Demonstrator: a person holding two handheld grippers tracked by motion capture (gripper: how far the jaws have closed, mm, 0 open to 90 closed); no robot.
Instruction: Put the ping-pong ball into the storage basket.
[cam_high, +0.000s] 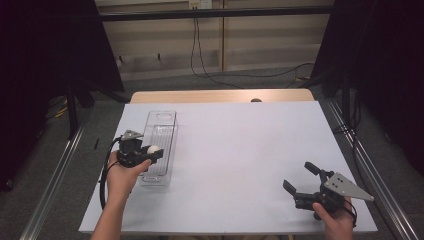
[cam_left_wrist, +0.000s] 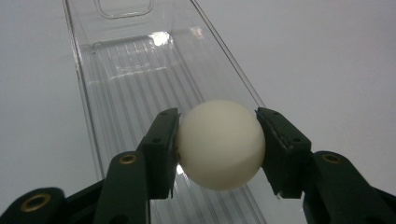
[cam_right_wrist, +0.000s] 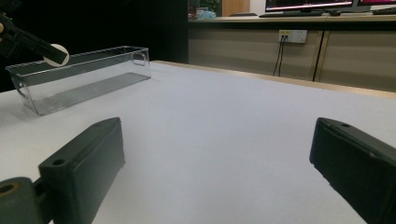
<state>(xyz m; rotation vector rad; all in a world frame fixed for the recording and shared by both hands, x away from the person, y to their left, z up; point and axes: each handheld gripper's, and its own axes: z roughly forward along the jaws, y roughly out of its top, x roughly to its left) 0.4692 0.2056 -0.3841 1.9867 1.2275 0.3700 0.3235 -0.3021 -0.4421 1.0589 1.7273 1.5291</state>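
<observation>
Your left gripper is clamped on a smooth, matte, cream-white ball, held just above the near end of the clear ribbed plastic bin. Your right gripper rests well away from that bin, jaws wide apart with nothing between them.

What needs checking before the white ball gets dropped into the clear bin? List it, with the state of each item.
1. Grip: left hand-held gripper shut on the white ball, a pad on each side: ok.
2. Ball over the clear bin, inside its walls: ok in the left gripper view.
3. Bin floor under the ball bare: ok.
4. Bin upright on the white table: ok.
5. Right hand-held gripper open, holding nothing, far from the bin: ok.
6. Ball's height above the bin floor: cannot tell.
</observation>
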